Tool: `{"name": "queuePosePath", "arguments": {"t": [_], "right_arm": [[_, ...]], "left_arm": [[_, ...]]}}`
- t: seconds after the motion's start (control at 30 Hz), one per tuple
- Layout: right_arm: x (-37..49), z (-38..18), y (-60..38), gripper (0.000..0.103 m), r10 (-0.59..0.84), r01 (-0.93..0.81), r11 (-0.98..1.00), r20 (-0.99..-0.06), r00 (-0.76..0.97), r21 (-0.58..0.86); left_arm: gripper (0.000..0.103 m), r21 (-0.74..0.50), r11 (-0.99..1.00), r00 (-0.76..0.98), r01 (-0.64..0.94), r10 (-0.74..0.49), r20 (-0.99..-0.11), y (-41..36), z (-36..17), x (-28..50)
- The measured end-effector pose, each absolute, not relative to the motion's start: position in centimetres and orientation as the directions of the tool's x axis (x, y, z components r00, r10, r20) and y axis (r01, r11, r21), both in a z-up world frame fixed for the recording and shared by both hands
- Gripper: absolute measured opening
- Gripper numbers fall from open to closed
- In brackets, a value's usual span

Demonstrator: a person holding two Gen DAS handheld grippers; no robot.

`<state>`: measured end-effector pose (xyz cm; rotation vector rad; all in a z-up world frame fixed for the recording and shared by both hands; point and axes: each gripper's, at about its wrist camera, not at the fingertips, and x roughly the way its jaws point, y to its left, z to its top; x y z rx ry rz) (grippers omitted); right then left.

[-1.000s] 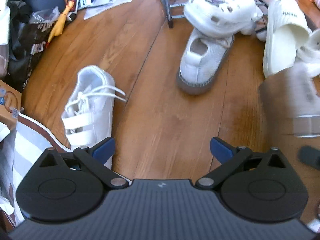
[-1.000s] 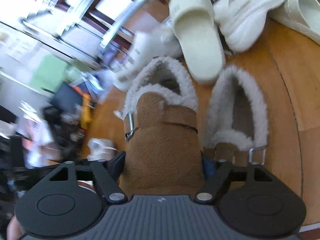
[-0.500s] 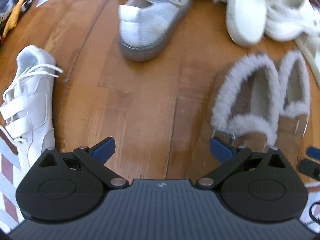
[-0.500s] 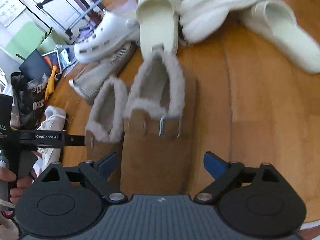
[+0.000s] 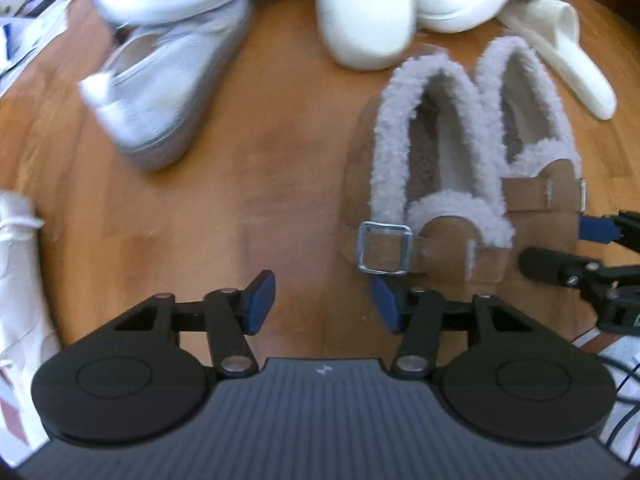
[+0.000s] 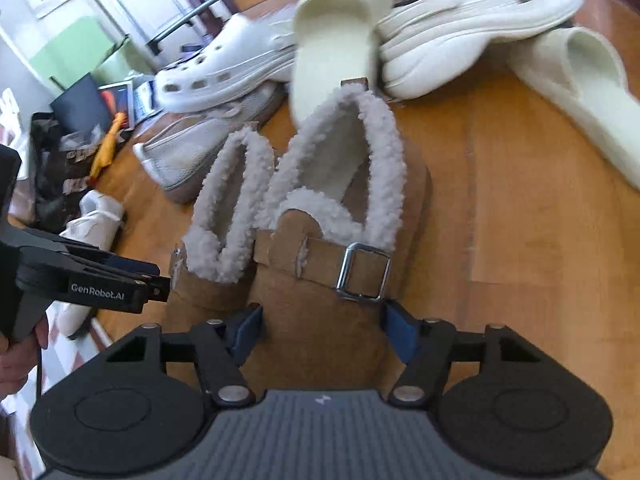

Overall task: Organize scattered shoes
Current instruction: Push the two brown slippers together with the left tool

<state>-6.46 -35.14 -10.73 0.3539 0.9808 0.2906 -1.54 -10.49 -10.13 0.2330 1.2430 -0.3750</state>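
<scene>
A pair of brown suede slippers with fleece lining sits side by side on the wooden floor, toes toward the cameras. In the right wrist view the nearer slipper fills the lower centre, its partner just to its left. The right gripper straddles the toe of the nearer slipper; its jaws are closing, with the suede between them, and the blue pads look about to touch its sides, though a firm press cannot be confirmed. The left gripper is also closing, with only bare floor between its fingers; its right pad sits just beside the toe of the other slipper.

By the look of them, the slippers should be light and soft. The fleece collar would compress and slip, so the firmer suede toe, below the strap and metal buckle, seems the better hold. The sole probably gives the shape some stiffness.

The slipper toes are hidden under the gripper bodies in both views, so contact at the pads is hard to judge. The upper part of the left wrist view is motion-blurred: a grey-soled white sneaker, white clogs and cream slides are heaped there, overlapping so that pairs are hard to match. A white laced shoe is cut off at the left edge.
</scene>
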Motion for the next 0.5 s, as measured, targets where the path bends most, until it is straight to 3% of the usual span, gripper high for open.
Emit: {"name": "queuePosePath", "arguments": {"t": [0.17, 0.2, 0.23, 0.27, 0.3, 0.33, 0.5], "right_arm": [[-6.4, -9.5, -38.3, 0.056, 0.357, -0.024, 0.914, -0.775, 0.522, 0.405], [-6.6, -9.0, -39.1, 0.055, 0.355, -0.019, 0.914, -0.777, 0.521, 0.405], [-6.9, -8.4, -40.0, 0.056, 0.357, -0.015, 0.913, -0.779, 0.515, 0.408], [-7.3, -7.8, -41.0, 0.074, 0.365, -0.013, 0.909, -0.782, 0.504, 0.416], [-7.5, -7.5, -41.6, 0.085, 0.368, -0.009, 0.908, -0.784, 0.500, 0.420], [-8.1, -7.4, -42.2, 0.095, 0.338, 0.033, 0.909, -0.780, 0.527, 0.416], [-10.3, -7.4, -44.0, 0.093, 0.356, 0.142, 0.834, -0.716, 0.600, 0.534]], "left_arm": [[0.048, -0.095, 0.906, 0.242, 0.414, -0.210, -0.947, -12.5, -8.7, -1.2], [0.058, -0.105, 0.910, 0.235, 0.401, -0.214, -0.948, -12.2, -8.5, -1.2], [0.074, -0.107, 0.915, 0.234, 0.389, -0.210, -0.949, -11.7, -8.4, -1.1], [0.081, -0.108, 0.924, 0.238, 0.366, -0.205, -0.949, -11.1, -8.2, -1.1], [0.091, -0.112, 0.935, 0.248, 0.336, -0.203, -0.947, -10.2, -7.8, -1.0], [0.091, -0.119, 0.943, 0.258, 0.310, -0.204, -0.944, -9.3, -7.5, -0.9], [0.096, -0.196, 0.971, 0.354, 0.136, -0.232, -0.906, -3.3, -3.4, 2.3]]}}
